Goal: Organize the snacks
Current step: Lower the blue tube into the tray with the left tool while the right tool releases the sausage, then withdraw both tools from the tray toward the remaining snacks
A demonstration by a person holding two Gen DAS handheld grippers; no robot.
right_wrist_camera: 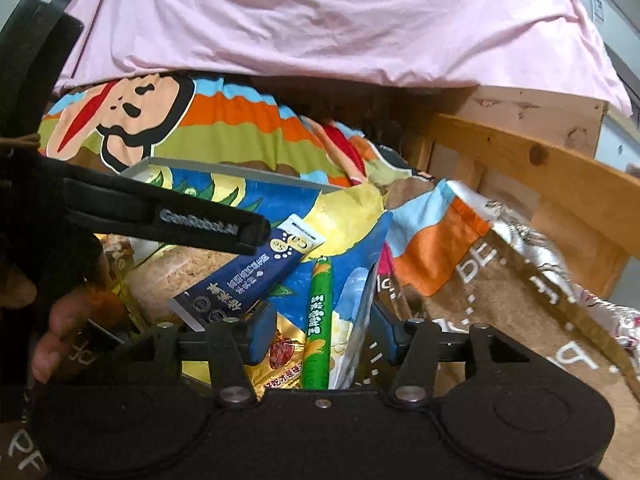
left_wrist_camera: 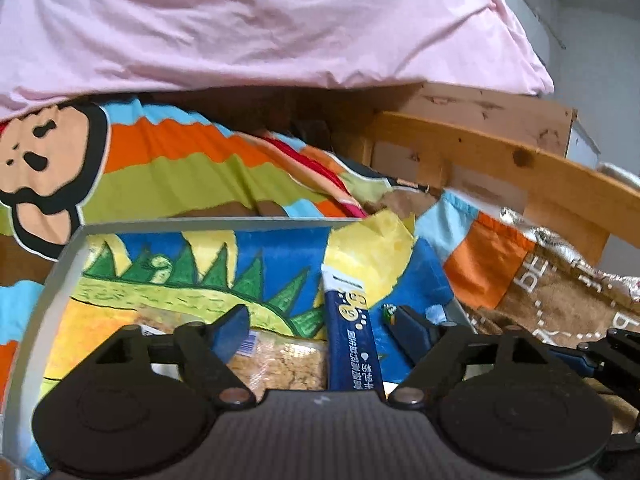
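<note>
A grey box (left_wrist_camera: 60,264) holds snacks: a big colourful bag (left_wrist_camera: 168,276), a dark blue stick packet (left_wrist_camera: 352,344) and a clear pack of oat bars (left_wrist_camera: 280,364). My left gripper (left_wrist_camera: 320,328) is open over the box, with the blue packet between its fingers, untouched. In the right wrist view the box (right_wrist_camera: 224,172) also holds a green sausage stick (right_wrist_camera: 318,320) and a gold packet (right_wrist_camera: 280,356). The blue packet (right_wrist_camera: 248,272) lies on top. My right gripper (right_wrist_camera: 320,330) is open above the green stick, straddling the box's right wall.
The box sits on a bed with a bright cartoon quilt (left_wrist_camera: 168,164) and a pink blanket (left_wrist_camera: 260,20) behind. A brown mat with a silver edge (right_wrist_camera: 520,300) lies to the right. A wooden bed rail (left_wrist_camera: 500,160) runs along the right.
</note>
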